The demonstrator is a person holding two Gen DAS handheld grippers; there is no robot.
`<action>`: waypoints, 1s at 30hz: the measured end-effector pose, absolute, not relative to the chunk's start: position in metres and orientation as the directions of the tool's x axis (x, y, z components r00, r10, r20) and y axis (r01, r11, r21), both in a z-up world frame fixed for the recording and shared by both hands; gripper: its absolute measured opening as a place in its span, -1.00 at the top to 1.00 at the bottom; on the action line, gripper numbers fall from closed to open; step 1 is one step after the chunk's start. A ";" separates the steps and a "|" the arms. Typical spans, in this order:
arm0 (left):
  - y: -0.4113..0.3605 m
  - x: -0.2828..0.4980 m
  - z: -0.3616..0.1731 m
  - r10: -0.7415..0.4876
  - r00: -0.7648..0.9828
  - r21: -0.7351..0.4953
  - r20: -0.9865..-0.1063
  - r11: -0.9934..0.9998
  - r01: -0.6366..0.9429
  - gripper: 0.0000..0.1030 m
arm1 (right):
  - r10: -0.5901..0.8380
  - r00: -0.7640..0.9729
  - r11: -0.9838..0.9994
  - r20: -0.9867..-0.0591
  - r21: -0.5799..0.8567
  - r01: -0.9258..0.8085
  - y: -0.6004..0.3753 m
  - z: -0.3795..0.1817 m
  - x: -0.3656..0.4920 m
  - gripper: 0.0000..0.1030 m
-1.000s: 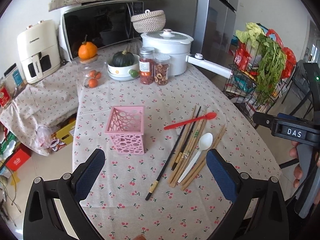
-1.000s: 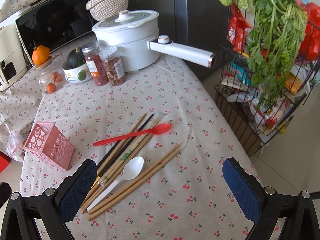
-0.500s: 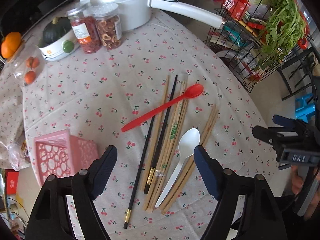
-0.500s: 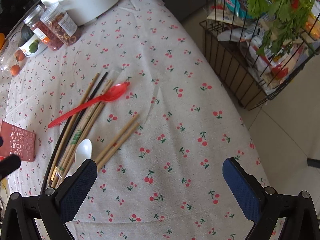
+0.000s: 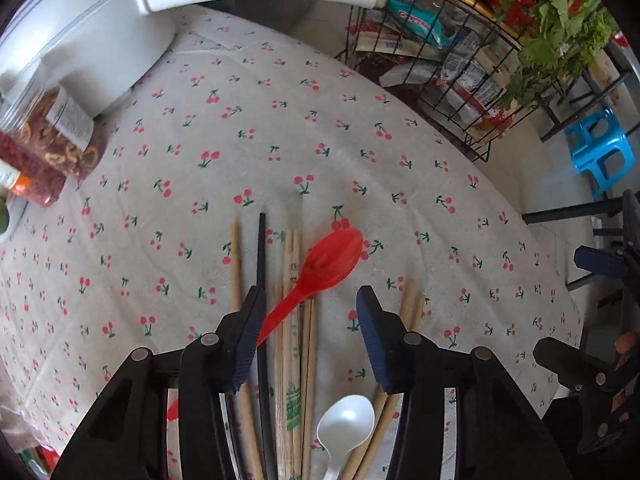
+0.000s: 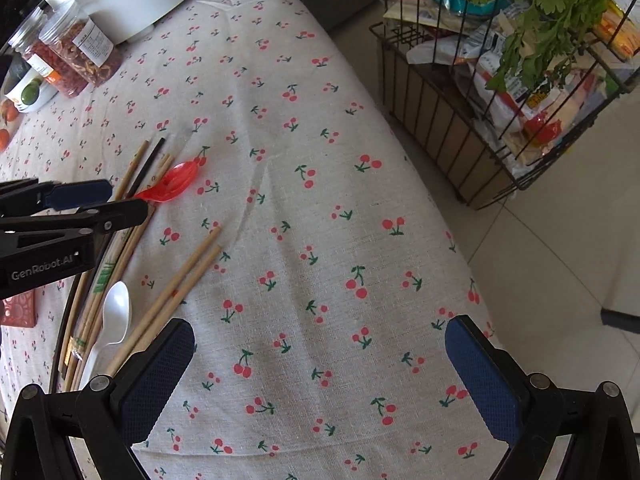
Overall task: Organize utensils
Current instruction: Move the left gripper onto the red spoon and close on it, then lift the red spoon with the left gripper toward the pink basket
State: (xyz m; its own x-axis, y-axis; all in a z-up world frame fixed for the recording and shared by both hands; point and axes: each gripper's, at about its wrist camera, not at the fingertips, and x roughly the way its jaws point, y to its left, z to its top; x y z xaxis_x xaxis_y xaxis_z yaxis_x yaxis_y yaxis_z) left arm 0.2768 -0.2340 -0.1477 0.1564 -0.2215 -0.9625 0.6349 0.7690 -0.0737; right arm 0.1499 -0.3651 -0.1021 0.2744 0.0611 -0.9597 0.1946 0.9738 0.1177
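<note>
Two hand-held grippers hover over a cherry-print cloth worktop point(image 6: 320, 160): left hand-held gripper point(image 5: 310, 300) closing around a red plastic spoon point(image 5: 324, 268), right hand-held gripper point(image 6: 320, 344) wide open, empty; tiled floor point(image 6: 560, 300) beside.

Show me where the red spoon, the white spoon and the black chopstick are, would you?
red spoon point(image 5: 334, 258): left wrist view, on its bowl.
white spoon point(image 6: 116, 314): right wrist view, on its bowl.
black chopstick point(image 5: 262, 248): left wrist view, on its upper shaft.

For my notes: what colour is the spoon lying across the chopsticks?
Red; the spoon shows best in the left wrist view.
</note>
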 end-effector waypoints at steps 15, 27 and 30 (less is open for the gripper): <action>-0.260 0.297 -0.173 -0.211 0.185 -0.038 -0.960 0.750 0.660 0.39 | 0.077 0.279 0.969 -0.957 0.138 0.206 -0.371 -0.102 0.150 -1.00; -0.204 0.292 -0.151 -0.223 0.179 -0.109 -0.958 0.863 0.494 0.83 | 0.084 0.273 0.970 -0.958 0.141 0.197 -0.363 -0.104 0.152 -1.00; -0.195 0.280 -0.128 -0.245 0.219 -0.112 -0.945 0.866 0.487 0.83 | 0.089 0.274 0.970 -0.957 0.146 0.194 -0.360 -0.104 0.153 -1.00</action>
